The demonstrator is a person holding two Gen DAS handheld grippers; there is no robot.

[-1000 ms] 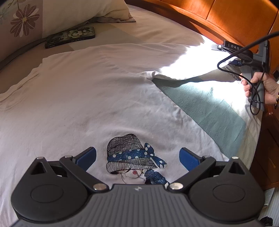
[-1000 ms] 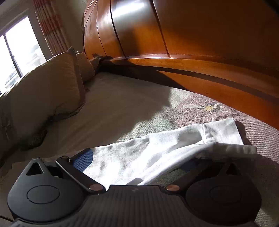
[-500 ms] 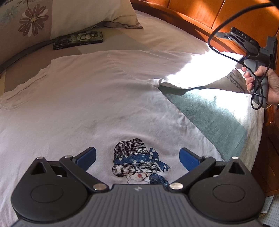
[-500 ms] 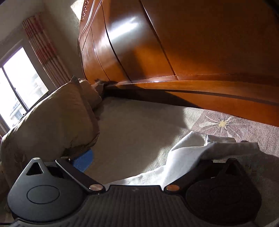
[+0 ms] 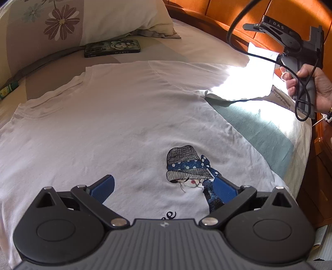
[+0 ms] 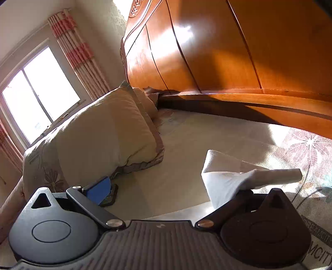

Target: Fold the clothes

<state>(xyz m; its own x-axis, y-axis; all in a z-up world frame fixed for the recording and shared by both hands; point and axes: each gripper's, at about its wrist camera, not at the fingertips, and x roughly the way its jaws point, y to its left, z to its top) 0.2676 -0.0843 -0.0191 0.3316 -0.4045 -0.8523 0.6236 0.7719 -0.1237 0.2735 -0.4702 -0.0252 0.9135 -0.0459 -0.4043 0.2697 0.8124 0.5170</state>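
- Since the earlier frames, the right gripper point(image 5: 259, 28) has risen, lifting the sleeve point(image 5: 249, 83) clear of the bed point(image 5: 207, 43); the left gripper point(image 5: 164, 184) has shifted leftwards across the T-shirt point(image 5: 103, 124)
- Left gripper: jaws spread wide, hovering low over the hat print point(image 5: 187, 164) and holding nothing
- Right gripper: held in a hand point(image 5: 317, 87), seen in the left wrist view; in its own view the sleeve point(image 6: 228, 178) drapes over one finger, the other blue pad point(image 6: 99, 190) stands well apart, and whether the cloth is pinched cannot be told
- T-shirt: white, lying flat and face up on the bed, collar towards the pillow point(image 5: 93, 18)
- Phone point(image 5: 112, 48): on the bed beside the pillow, apart from the T-shirt
- Headboard point(image 6: 228, 52): wooden, behind the bed
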